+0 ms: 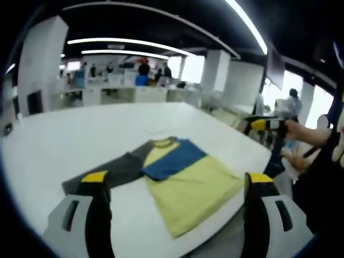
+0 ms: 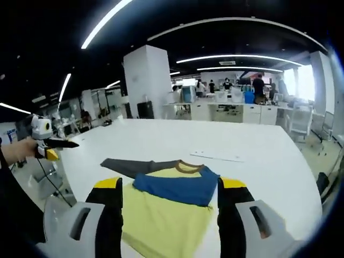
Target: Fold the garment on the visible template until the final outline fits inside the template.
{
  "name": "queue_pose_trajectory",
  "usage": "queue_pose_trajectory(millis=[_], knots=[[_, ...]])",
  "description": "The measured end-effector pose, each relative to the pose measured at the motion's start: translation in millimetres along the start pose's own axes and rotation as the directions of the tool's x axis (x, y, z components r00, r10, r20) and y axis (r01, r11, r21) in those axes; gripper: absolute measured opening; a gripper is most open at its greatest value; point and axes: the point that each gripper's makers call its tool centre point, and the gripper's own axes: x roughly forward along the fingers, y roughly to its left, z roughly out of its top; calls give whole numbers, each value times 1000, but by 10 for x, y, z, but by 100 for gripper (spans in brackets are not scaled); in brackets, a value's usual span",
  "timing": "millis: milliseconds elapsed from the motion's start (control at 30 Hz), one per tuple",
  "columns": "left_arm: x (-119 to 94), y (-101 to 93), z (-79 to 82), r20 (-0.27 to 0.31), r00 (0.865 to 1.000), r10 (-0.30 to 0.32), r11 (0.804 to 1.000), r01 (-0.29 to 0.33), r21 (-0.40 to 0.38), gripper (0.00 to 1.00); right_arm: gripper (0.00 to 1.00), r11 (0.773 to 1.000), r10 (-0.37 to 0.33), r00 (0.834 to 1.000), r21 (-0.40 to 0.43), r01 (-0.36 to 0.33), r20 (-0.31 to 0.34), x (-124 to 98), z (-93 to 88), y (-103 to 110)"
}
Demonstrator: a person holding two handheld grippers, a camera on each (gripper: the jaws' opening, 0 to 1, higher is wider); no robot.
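Lying flat on the broad white table (image 1: 64, 140), the yellow T-shirt with a brown collar (image 1: 188, 188) had one blue sleeve folded across its chest, while the other sleeve — dark grey — stretched out to the side on the tabletop. In the left gripper view the left gripper (image 1: 177, 180) hung above the near edge of the table with its black, yellow-tipped jaws spread wide and nothing between them; the shirt lay beyond them. In the right gripper view the right gripper (image 2: 169, 183) was likewise held apart and empty, framing the garment (image 2: 166, 215) from the hem side. Each view caught the other tool off at its edge, gripped in the person's hand (image 2: 21, 149) — well clear of the cloth. Faint thin lines (image 2: 217, 157) marked the table past the collar.
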Motion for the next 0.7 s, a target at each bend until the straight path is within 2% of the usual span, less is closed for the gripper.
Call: queue_pose_trajectory(millis=[200, 400, 467, 700], knots=[[-84, 34, 13, 4, 1000, 21, 1000, -21, -2, 99, 89, 1000, -25, 1000, -13, 25, 0, -309, -17, -166], [-193, 105, -18, -6, 999, 48, 999, -48, -3, 99, 95, 998, -56, 998, -10, 55, -29, -586, -120, -292], [-230, 130, -35, -10, 998, 55, 998, -55, -10, 99, 100, 998, -63, 998, 10, 63, -22, -642, -134, -294], [-316, 190, -48, -12, 997, 78, 997, -78, -25, 99, 100, 999, -43, 997, 10, 44, -70, -713, -287, -194]])
